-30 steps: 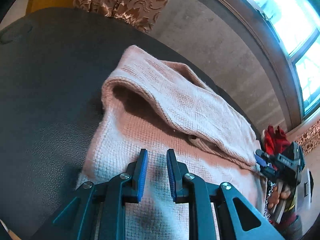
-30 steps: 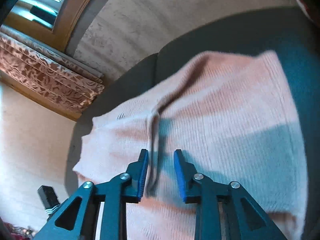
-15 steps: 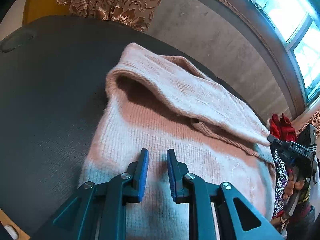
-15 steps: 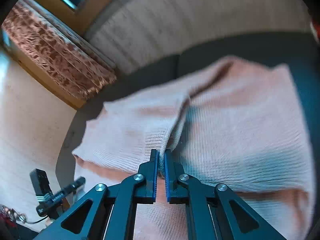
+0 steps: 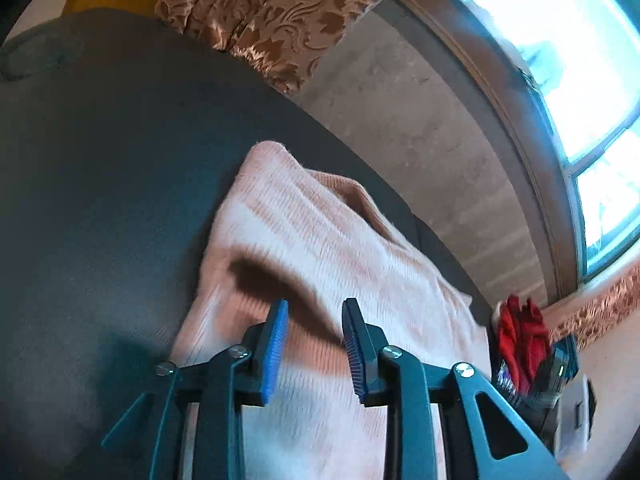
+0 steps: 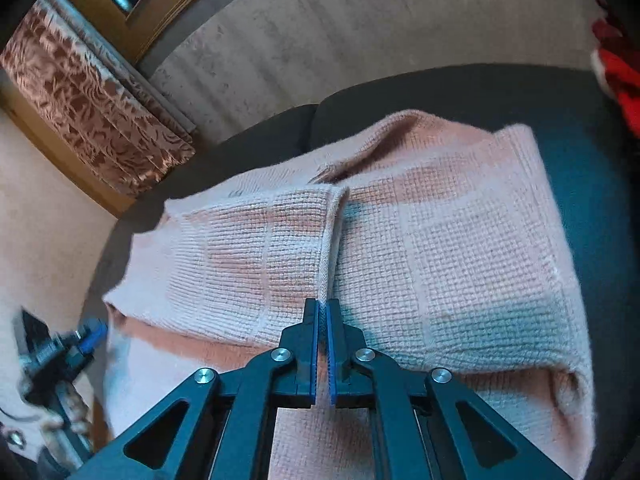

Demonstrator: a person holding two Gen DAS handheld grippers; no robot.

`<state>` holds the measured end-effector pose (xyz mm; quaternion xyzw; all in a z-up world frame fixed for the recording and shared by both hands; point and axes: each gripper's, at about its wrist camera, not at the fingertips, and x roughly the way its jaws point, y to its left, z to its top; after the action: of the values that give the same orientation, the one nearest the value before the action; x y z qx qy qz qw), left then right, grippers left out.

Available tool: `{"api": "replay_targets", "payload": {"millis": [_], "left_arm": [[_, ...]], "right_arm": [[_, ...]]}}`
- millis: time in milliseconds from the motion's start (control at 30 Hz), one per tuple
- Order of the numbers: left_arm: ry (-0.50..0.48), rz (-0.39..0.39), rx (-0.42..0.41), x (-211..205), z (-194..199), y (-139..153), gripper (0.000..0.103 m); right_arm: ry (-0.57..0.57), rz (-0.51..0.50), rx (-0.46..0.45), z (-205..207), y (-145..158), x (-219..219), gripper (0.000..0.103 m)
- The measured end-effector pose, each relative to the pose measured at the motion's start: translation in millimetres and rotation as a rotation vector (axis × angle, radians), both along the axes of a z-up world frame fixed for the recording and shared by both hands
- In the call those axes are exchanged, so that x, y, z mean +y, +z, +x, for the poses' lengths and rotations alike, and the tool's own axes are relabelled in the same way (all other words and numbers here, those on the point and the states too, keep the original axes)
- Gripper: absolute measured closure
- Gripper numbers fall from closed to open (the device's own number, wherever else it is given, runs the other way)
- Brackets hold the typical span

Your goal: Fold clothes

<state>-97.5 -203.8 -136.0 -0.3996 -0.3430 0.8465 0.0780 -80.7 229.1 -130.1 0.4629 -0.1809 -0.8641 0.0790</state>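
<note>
1. A pink knit sweater (image 6: 420, 248) lies partly folded on a dark cushioned seat (image 5: 100, 200); one flap is doubled over the body, and its edge runs down the middle in the right wrist view.
2. The right gripper (image 6: 322, 308) has its fingers pressed together, pinching the lower end of that folded edge.
3. The left gripper (image 5: 314, 312) hovers over the sweater with its fingers spread, holding nothing.
4. Red cloth (image 5: 520, 336) sits beyond the sweater's far corner.
5. A patterned brown curtain (image 5: 272, 12) and a bright window (image 5: 568, 60) stand behind the seat.

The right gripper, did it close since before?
Yes. The right gripper was open above the pink sweater; now its jaws are shut on the sweater's folded edge.
</note>
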Motion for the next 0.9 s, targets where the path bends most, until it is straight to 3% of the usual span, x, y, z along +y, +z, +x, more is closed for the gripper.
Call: {"api": "replay_targets", "payload": {"millis": [100,200,367,500,667,833,900], "left_arm": [[0.074,0.040,-0.032,-8.7,-16.8,-7.7,0.075],[0.132,0.050,-0.083,-18.0,-11.7,-22.3,0.089],[0.087,-0.047,-0.083,-15.7,4.7,-29.1,0.091],[0.018,-0.096,-0.047,-9.1,14.1,-6.7,0.092],[-0.025,-0.165,0.094,2.3,14.5,38.7,0.085],[-0.021,-0.245,0.038,5.6,-28.7,32.9,0.081],[-0.016,-0.292,-0.066,4.4,-38.2,10.6,0.081]], "right_arm": [[-0.007,0.050,-0.015,3.0,-0.7,3.9,0.102],[0.000,0.089,0.001,6.9,4.5,4.2,0.102],[-0.022,0.141,0.000,9.7,7.7,13.2,0.103],[0.002,0.092,0.123,9.1,36.5,6.4,0.099],[0.102,0.091,0.180,-14.5,48.1,-27.8,0.099],[0.087,0.134,0.143,-38.4,30.7,-40.1,0.099],[0.062,0.158,0.121,-41.9,21.2,-36.7,0.099]]}}
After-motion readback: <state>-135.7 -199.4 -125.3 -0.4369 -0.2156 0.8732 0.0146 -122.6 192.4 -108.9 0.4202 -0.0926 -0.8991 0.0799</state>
